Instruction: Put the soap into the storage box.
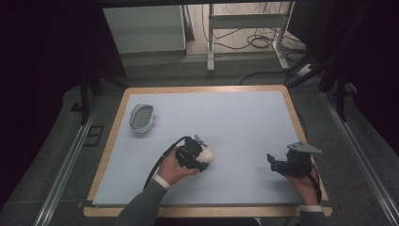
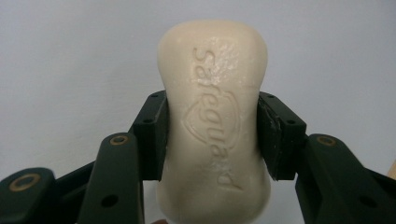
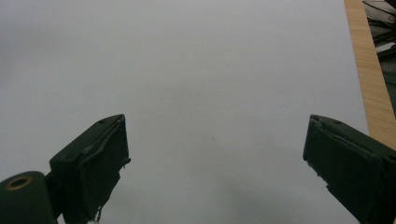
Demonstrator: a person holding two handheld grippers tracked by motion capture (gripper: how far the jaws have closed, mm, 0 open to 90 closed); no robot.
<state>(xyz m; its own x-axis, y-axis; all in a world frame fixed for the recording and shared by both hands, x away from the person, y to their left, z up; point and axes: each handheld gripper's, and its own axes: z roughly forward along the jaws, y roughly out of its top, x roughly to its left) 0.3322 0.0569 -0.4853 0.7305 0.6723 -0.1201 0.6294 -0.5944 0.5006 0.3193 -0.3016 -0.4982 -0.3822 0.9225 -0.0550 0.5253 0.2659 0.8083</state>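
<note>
Pale table (image 1: 244, 122); left tool (image 2: 212, 135) clamps soap bar (image 2: 212, 93), lower end cut off.

Soap bar (image 2: 212, 116) looks waxy-smooth with embossed lettering, clamped in matt black plastic jaws of the left gripper (image 2: 212, 140), over a matt pale table mat (image 1: 235, 122) with wood-grain edging (image 3: 369, 93).

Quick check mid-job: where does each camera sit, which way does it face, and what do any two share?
High view: above the person's side, facing forward and down on the table; both forearms, left tongs, right tongs, soap dish.
Left gripper view: rides the left tongs, looking along jaws clamping the soap bar.
Right gripper view: rides the right tongs, jaws apart over bare table.
Shared: the soap bar, in high and left views.
</note>
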